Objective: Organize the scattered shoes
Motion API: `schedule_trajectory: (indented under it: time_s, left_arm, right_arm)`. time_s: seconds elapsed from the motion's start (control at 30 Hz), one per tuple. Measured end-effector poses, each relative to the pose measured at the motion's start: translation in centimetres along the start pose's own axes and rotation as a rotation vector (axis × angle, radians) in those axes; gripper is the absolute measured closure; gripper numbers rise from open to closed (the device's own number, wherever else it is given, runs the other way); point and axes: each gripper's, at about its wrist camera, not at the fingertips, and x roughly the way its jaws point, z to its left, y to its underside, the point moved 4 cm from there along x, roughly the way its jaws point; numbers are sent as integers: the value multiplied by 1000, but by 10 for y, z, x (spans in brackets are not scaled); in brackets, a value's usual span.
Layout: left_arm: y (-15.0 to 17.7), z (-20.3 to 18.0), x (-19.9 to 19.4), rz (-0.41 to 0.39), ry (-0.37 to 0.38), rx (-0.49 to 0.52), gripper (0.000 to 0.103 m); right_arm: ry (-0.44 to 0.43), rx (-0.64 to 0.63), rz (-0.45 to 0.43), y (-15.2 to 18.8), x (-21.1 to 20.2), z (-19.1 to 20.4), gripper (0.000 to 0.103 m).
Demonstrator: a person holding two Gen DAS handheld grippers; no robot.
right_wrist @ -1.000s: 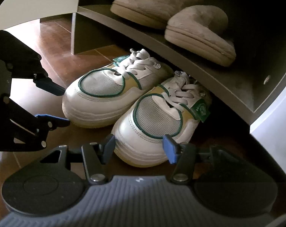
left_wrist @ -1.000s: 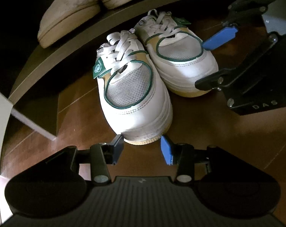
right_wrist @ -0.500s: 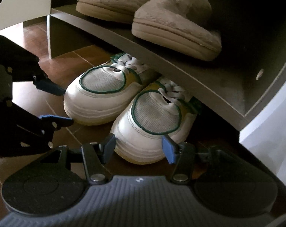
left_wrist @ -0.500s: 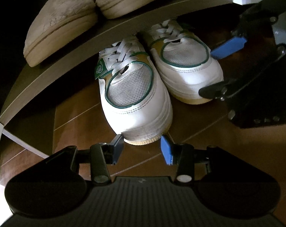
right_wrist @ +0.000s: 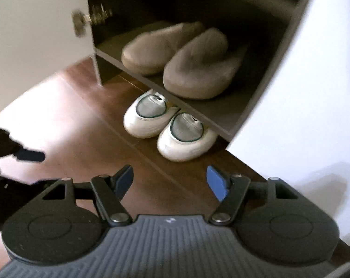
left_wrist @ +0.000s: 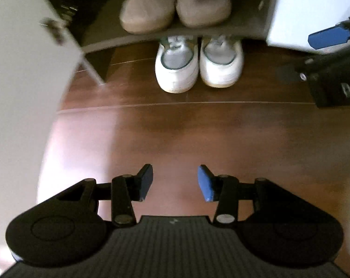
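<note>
Now, the count: two white sneakers (left_wrist: pixel 199 68), two grey slippers (left_wrist: pixel 175 7), two grippers.
Landmark: dark shelf board (right_wrist: pixel 212 113) of an open cabinet.
Sneakers: side by side on the floor, heels tucked under the board, rounded toes poking out; smooth white uppers, mesh toe panels edged in green.
Slippers: a pair on top of the board, soft, fuzzy, rounded.
Floor: glossy reddish-brown wooden floor (left_wrist: pixel 186 134), long plank seams.
Left gripper (left_wrist: pixel 175 181): well back from the board, pointing steeply down, blue pads apart and opening over bare floor, nothing between.
Right gripper (right_wrist: pixel 169 181): likewise back, angled down, widening, empty.
</note>
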Motion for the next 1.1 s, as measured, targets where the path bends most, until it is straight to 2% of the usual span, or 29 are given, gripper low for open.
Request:
schedule_trajectory:
  time_s: [0.13, 0.17, 0.23, 0.33, 0.43, 0.5, 0.6, 0.73, 0.83, 0.93, 1.1]
  left_arm:
    - [-16, 12, -133, -20, 29, -108, 48]
    - [-21, 15, -164, -35, 22, -116, 46]
    - [-33, 24, -247, -62, 6, -117, 35]
    - [-45, 31, -342, -84, 20, -96, 31]
    - [-53, 34, -411, -134, 27, -45, 26]
    - [-55, 38, -440, -167, 28, -39, 26]
    - [-50, 45, -473, -190, 25, -88, 25]
    - [-24, 50, -509, -253, 4, -144, 25]
    - [7, 47, -537, -271, 7, -170, 25]
    - [37, 41, -567, -266, 28, -190, 23]
    - [74, 34, -626, -217, 80, -219, 21]
  right_arm:
    - [15, 68, -17, -46, -129, -11, 31]
    - [27, 101, -32, -59, -166, -14, 26]
    - [60, 171, -74, -85, -239, -16, 17]
    - [77, 276, -152, -111, -336, -12, 8]
    - [75, 360, -218, -123, -409, -1, 2]
    - [75, 382, -232, -125, -440, 10, 2]
    - [77, 392, -245, -121, -474, 24, 2]
    - [87, 362, -286, -113, -505, 45, 1]
    - [137, 330, -328, -92, -535, 67, 1]
    - [167, 372, -379, -56, -585, 96, 1]
    - [179, 500, -333, -5, -656, 116, 1]
